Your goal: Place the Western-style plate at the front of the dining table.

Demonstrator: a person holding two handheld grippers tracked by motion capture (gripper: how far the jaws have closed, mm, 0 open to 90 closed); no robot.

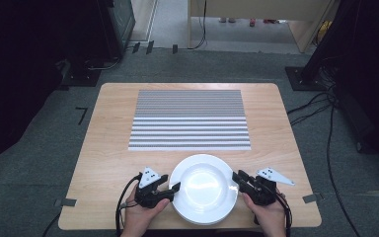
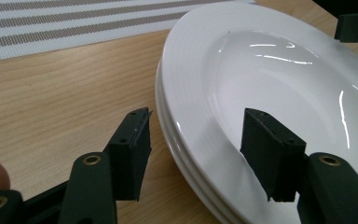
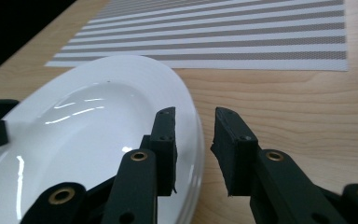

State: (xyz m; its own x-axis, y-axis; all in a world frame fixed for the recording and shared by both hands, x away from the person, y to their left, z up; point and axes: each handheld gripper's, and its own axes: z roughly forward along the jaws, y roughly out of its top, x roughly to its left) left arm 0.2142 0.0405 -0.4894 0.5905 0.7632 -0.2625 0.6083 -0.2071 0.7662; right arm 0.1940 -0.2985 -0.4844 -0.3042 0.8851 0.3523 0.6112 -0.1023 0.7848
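A stack of white deep plates [image 1: 205, 160] sits at the table's near edge, seen close up in the left gripper view [image 2: 261, 60] and the right gripper view [image 3: 98, 107]. My left gripper [image 1: 175, 190] straddles the stack's left rim: one jaw lies over the top plate, the other outside, with a strip of wood showing between that pad and the rim [image 2: 196, 114]. My right gripper [image 1: 237, 177] straddles the right rim the same way, its jaws closer together [image 3: 193, 112], with a thin gap at the outer pad. Neither pair of pads presses on the plates.
A grey-and-white striped placemat [image 1: 190, 118] lies across the middle and far part of the wooden table [image 1: 108, 148]. Cables trail from both grippers over the near edge. Carpet, cables and dark stands surround the table.
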